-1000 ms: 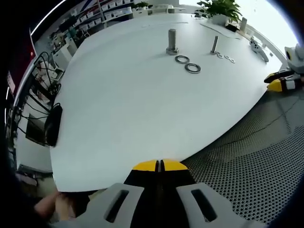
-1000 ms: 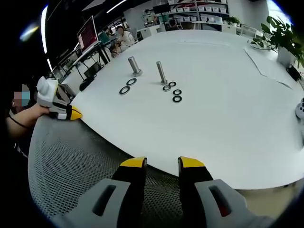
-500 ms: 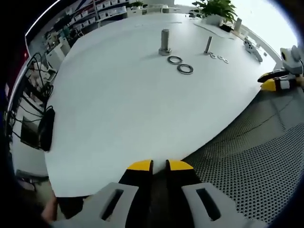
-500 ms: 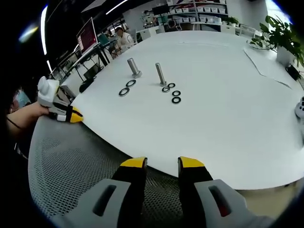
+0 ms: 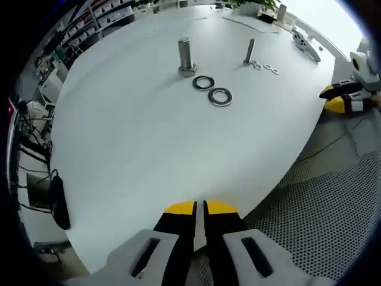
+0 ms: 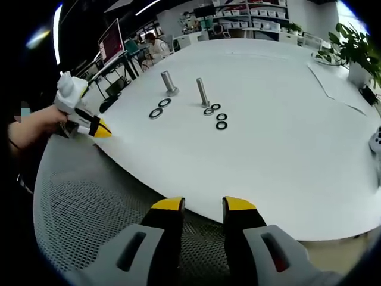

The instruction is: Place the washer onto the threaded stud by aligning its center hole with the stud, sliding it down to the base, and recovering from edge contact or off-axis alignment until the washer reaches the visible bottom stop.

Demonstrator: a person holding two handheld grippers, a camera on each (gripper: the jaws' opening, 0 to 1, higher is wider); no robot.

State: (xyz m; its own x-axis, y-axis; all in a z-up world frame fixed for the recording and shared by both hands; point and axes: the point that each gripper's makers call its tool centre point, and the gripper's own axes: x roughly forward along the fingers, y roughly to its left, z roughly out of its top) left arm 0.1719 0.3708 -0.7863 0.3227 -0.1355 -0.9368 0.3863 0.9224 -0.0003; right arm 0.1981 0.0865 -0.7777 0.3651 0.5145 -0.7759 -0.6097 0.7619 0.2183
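White tabletop (image 5: 131,137) carries all the parts, and both tools are well short of them. In the left gripper view the left gripper (image 5: 199,208) sits at 6 o'clock with its yellow tips nearly pressed together and nothing between them. In the right gripper view the right gripper (image 6: 203,205) is also low at 6 o'clock, jaws parted and empty, over the perforated metal surface (image 6: 89,208) that borders the table.

The thick stud (image 5: 186,56) stands upright at 12 o'clock in the left gripper view, with two large washers (image 5: 212,90) lying flat just beside its base, toward 1 o'clock. A thinner stud (image 5: 249,52) stands further toward 1 o'clock with small washers (image 5: 265,68) near its foot.

The step in hand looks like the reach. To do it well, I would open the left jaws before arriving, pick a washer matched to the chosen stud, and grip it by the edge so the hole stays free. Flat on a smooth top, it may slide away; come in low and square.

Around the table, shelving (image 6: 247,11) lines the far wall, a potted plant (image 6: 354,44) stands at 2 o'clock, and a monitor (image 6: 111,43) sits at 11 o'clock.
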